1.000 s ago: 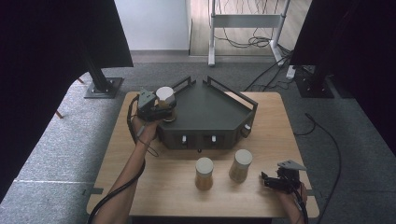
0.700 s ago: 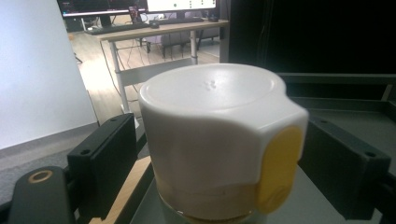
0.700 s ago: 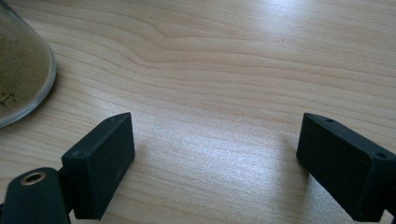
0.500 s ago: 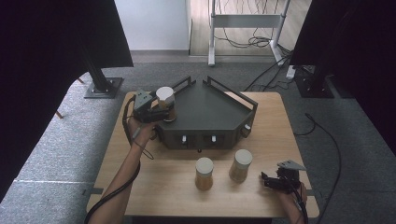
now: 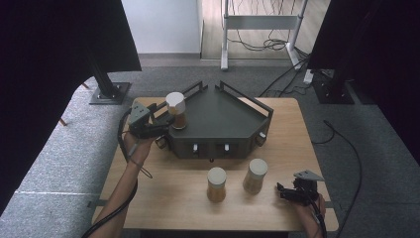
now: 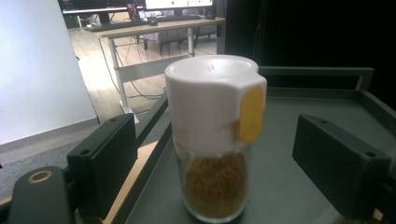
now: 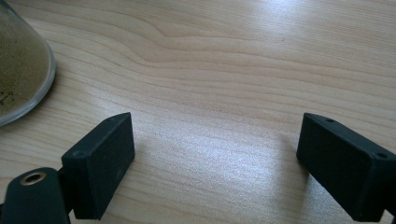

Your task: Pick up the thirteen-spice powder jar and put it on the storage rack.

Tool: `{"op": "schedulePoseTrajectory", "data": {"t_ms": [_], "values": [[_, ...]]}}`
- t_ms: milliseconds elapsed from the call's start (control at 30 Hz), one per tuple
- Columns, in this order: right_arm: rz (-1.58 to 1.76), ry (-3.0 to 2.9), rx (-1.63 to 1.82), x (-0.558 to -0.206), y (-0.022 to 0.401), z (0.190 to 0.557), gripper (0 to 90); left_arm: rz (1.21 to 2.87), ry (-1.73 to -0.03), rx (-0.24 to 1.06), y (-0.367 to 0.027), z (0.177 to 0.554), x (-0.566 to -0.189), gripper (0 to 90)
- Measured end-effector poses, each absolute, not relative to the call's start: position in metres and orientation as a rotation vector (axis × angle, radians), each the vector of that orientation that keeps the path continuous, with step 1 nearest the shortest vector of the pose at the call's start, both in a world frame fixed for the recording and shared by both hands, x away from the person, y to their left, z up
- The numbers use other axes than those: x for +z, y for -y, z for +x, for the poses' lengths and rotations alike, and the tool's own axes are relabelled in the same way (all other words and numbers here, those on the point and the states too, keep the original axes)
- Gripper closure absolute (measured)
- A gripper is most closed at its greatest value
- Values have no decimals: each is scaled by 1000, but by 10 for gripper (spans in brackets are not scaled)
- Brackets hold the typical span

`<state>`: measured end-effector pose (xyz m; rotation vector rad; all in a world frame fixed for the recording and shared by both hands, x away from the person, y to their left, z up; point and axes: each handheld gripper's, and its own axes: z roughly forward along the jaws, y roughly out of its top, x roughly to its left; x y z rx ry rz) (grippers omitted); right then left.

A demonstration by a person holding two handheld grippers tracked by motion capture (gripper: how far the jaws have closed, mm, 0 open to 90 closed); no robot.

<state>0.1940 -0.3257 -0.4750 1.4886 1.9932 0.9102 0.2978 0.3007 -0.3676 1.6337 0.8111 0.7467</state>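
A glass jar (image 5: 176, 110) of brown powder with a white lid stands upright at the left corner of a dark angular tray (image 5: 228, 119). My left gripper (image 5: 166, 124) is level at its left, open. In the left gripper view the jar (image 6: 215, 140) sits between the two jaws of the left gripper (image 6: 224, 158) with a gap on each side, on the tray floor (image 6: 299, 126). My right gripper (image 5: 281, 191) rests open at the table's front right. The right gripper (image 7: 215, 158) has bare wood between its jaws, and a jar base (image 7: 18, 70) shows to the left.
Two more white-lidded jars stand on the wooden table (image 5: 173, 198) in front of the tray, one in the middle (image 5: 217, 184) and one to its right (image 5: 256, 176). The tray has raised rails and small knobs on its front face. Stands and cables lie on the floor around.
My left gripper has drawn back to the left, away from the jar, which stays upright on the tray. The right gripper has not moved.
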Motion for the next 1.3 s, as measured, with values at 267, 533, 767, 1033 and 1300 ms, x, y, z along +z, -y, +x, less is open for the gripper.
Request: {"op": "schedulePoseTrajectory", "data": {"t_ms": [267, 533, 767, 1033, 1300], "values": [[1488, -1994, 908, -475, 325, 194, 106, 1660, -812, 729, -315, 280, -372, 141], [1488, -1994, 907, -475, 325, 194, 105, 1672, -804, 717, -326, 266, -378, 141], [1486, -1994, 905, -475, 325, 193, 105, 1694, -797, 706, -331, 257, -382, 141], [1487, -1993, 905, -475, 325, 193, 105, 1697, -811, 672, -338, 249, -391, 140], [1489, -1992, 905, -475, 325, 193, 105, 1724, -816, 659, -341, 239, -400, 140]]}}
